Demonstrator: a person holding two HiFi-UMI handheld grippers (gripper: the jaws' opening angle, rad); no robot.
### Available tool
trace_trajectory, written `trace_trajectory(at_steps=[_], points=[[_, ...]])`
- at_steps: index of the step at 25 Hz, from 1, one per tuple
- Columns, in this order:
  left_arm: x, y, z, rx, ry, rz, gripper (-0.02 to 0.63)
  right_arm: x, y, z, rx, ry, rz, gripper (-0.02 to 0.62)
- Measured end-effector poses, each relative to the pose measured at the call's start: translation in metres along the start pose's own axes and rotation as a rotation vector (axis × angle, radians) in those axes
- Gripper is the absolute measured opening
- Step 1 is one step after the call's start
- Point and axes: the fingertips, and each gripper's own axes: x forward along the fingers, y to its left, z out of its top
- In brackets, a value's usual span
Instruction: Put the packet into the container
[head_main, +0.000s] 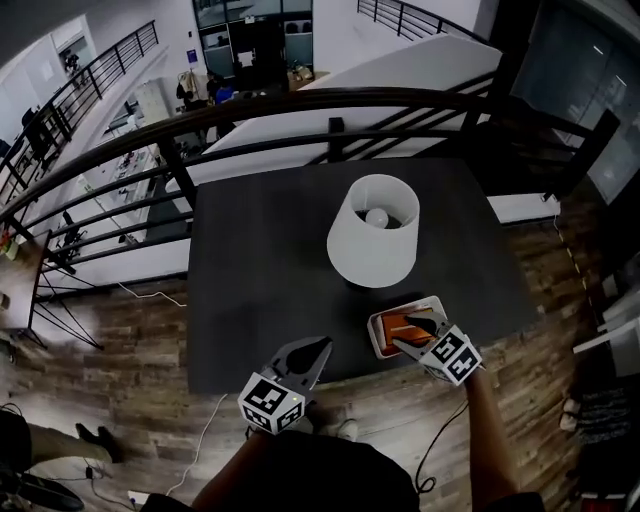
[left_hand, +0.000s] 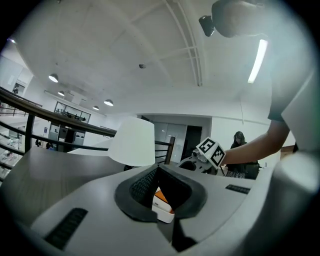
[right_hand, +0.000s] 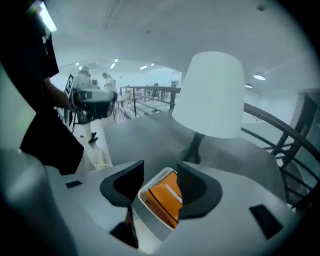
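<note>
the orange packet (head_main: 407, 323) already lies in the white container (head_main: 374, 336), so the task looks done; your right gripper (head_main: 398, 345) hangs just over it, jaws apart and empty, and your left gripper (head_main: 322, 346) is closed on nothing. dark table (head_main: 260, 280) with a white lamp (head_main: 373, 235), a railing (head_main: 300, 100) behind

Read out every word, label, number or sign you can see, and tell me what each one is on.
Readable text: none.
Orange packet: a white stripe, no legible print.
Square-marker cubes: black-and-white patterns, no words or numbers.
Small blue sign on the far wall: too small to read.
</note>
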Motion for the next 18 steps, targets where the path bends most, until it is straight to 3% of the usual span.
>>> trace_trajectory(at_steps=[4, 7, 11, 14, 18], points=[[0.009, -0.006, 0.009, 0.026, 0.001, -0.03, 0.008, -0.019, 0.017, 0.028, 0.121, -0.184, -0.04, 0.15], [0.017, -0.011, 0.014, 0.038, -0.002, -0.055, 0.008, -0.033, 0.028, 0.05, 0.147, -0.28, -0.069, 0.111], [0.026, -0.022, 0.016, 0.027, -0.001, -0.096, 0.006, -0.055, 0.034, 0.062, 0.178, -0.366, -0.139, 0.007], [0.034, -0.029, 0.021, 0.001, -0.014, -0.126, 0.008, -0.069, 0.034, 0.065, 0.232, -0.423, -0.182, 0.005], [0.043, -0.039, 0.023, 0.023, -0.008, -0.163, 0.006, -0.087, 0.035, 0.068, 0.279, -0.513, -0.258, 0.005]])
